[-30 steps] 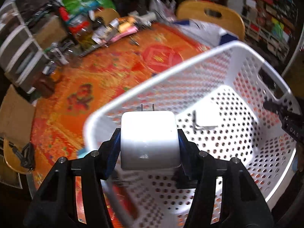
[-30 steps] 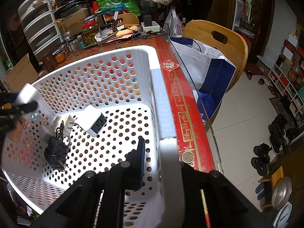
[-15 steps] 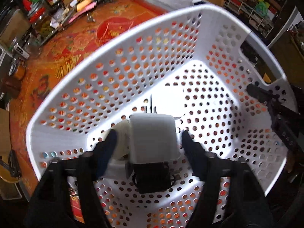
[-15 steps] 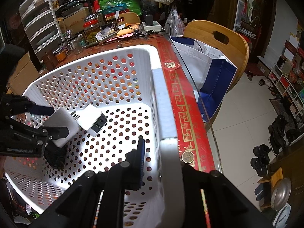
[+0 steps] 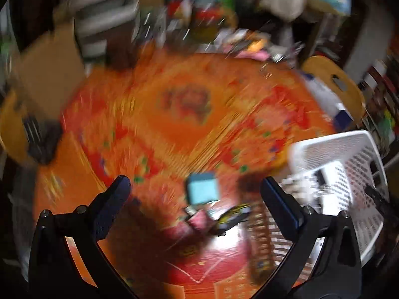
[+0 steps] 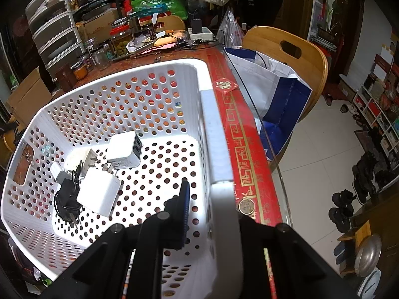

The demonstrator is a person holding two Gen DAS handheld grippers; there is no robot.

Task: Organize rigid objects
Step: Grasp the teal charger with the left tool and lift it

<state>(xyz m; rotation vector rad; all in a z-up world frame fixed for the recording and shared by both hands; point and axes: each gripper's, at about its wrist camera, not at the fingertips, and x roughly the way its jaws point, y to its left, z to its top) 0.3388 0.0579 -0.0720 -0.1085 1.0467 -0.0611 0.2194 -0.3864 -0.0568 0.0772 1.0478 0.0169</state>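
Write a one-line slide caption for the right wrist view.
Right tool clamps the rim of the white perforated basket, which holds white chargers and a black adapter.

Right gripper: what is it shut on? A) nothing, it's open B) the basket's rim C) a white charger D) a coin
B. In the right wrist view the right gripper straddles the white basket rim, one finger inside the wall; the white chargers lie loose on the basket floor, and the coin sits on the table outside.
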